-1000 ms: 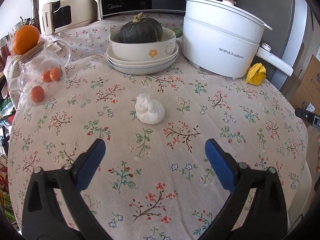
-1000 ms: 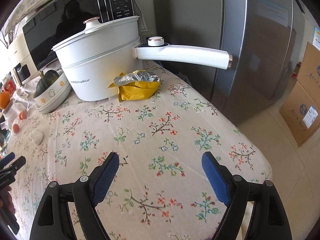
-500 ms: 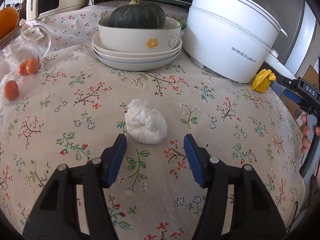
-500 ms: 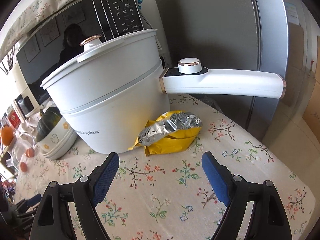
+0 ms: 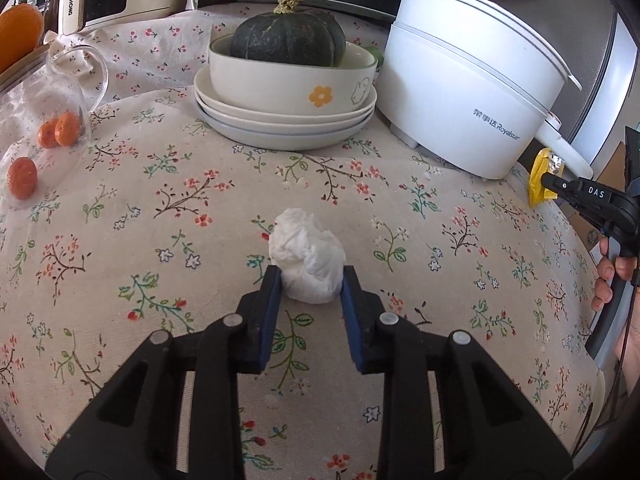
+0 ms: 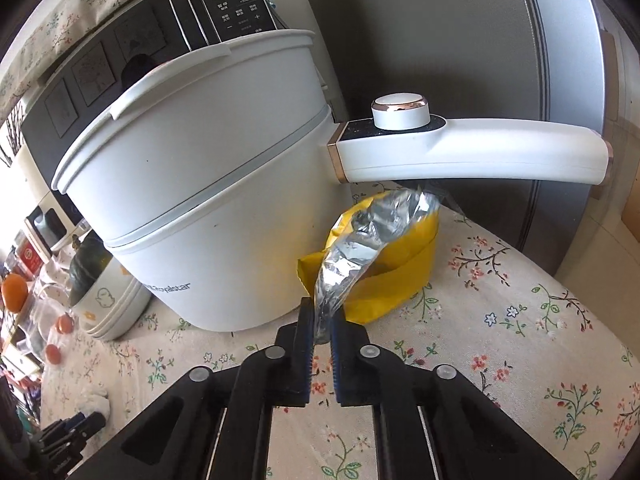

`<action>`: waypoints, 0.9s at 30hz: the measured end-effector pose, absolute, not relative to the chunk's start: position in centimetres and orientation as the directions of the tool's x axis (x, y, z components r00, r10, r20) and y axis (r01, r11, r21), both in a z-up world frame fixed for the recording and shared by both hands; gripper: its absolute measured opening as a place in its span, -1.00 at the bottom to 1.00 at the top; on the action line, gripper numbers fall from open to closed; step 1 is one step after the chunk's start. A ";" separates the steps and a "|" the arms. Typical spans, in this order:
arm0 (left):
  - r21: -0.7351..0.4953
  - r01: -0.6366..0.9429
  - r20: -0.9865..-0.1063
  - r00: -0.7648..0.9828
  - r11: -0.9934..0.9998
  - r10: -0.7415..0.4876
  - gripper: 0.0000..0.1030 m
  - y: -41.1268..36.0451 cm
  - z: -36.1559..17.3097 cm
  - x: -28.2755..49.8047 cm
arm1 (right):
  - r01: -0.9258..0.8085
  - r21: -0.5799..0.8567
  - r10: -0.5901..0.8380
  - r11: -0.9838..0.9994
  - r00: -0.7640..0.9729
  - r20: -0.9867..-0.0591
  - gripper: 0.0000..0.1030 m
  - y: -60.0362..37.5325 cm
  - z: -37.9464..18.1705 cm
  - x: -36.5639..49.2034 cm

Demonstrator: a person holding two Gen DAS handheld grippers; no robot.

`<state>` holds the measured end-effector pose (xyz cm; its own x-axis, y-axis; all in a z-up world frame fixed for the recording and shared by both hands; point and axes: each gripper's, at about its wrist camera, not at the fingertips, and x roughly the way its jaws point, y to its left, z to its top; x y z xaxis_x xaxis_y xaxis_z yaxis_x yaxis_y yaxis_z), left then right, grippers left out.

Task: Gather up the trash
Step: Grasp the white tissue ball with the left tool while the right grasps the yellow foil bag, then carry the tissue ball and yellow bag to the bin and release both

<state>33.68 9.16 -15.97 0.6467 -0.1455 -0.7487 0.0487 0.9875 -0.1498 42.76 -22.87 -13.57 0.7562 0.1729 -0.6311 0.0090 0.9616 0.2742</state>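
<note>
A crumpled white tissue wad [image 5: 306,256] lies mid-table on the floral cloth [image 5: 160,200]. My left gripper [image 5: 311,284] has a blue pad against each side of the wad, and its jaws are still closing on it. In the right wrist view my right gripper [image 6: 321,320] is shut on the silver foil edge of a yellow snack wrapper [image 6: 392,264], which rests against the white pot under its handle. The left wrist view shows that wrapper [image 5: 540,168] small at the far right, with the right gripper's tip on it and a hand [image 5: 608,276] holding the tool.
A white electric pot [image 5: 472,92] stands at the back right, its long handle [image 6: 480,148] jutting over the wrapper. A bowl [image 5: 292,80] holding a dark pumpkin sits on stacked plates. Small oranges [image 5: 56,136] and glassware lie left. The microwave and a grey fridge [image 6: 460,40] stand behind.
The left gripper slid forward to the tissue and narrowed around it. The right gripper moved in toward the pot and snapped shut on the wrapper's foil edge.
</note>
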 end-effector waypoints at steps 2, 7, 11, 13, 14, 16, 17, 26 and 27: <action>-0.138 0.052 -0.752 0.645 0.989 -0.139 -0.40 8.9 -15.6 33.2 | 0.007 0.272 0.174 0.962 0.751 -0.636 -0.91 -23.1 -13.2 41.8; -0.125 0.062 -0.746 0.652 0.990 -0.135 -0.40 8.0 -13.4 31.1 | 0.002 0.266 0.174 0.964 0.752 -0.636 -0.92 -24.0 -11.2 38.4; -0.104 0.081 -0.747 0.652 0.991 -0.132 -0.40 6.5 -11.6 28.7 | -0.007 0.271 0.184 0.963 0.751 -0.634 -0.92 -25.0 -9.6 35.3; -0.101 0.090 -0.746 0.652 0.991 -0.136 -0.40 5.9 -10.8 27.5 | -0.012 0.267 0.186 0.964 0.749 -0.636 -0.92 -25.4 -9.0 33.7; -0.104 0.094 -0.745 0.652 0.990 -0.140 -0.40 5.6 -10.4 26.8 | -0.016 0.262 0.186 0.965 0.748 -0.638 -0.92 -25.4 -8.6 32.9; -0.111 0.100 -0.743 0.653 0.989 -0.149 -0.40 5.0 -9.6 25.4 | -0.028 0.249 0.187 0.968 0.742 -0.644 -0.92 -25.3 -8.1 31.1; -0.115 0.105 -0.742 0.652 0.988 -0.156 -0.40 4.8 -9.3 24.8 | -0.036 0.242 0.190 0.969 0.737 -0.648 -0.92 -25.0 -7.9 30.0; -0.132 0.137 -0.740 0.645 0.982 -0.190 -0.40 2.0 -6.8 19.1 | -0.132 0.159 0.206 0.978 0.676 -0.707 -0.92 -23.5 -6.3 21.6; -0.132 0.144 -0.738 0.646 0.981 -0.194 -0.40 1.6 -6.6 18.4 | -0.143 0.153 0.209 0.978 0.671 -0.711 -0.92 -23.2 -6.2 20.7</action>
<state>18.42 1.65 -6.61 0.6460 -0.1937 -0.7384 0.1438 0.9808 -0.1315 20.70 -23.24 -6.24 0.6712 0.2089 -0.7113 -0.1425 0.9779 0.1527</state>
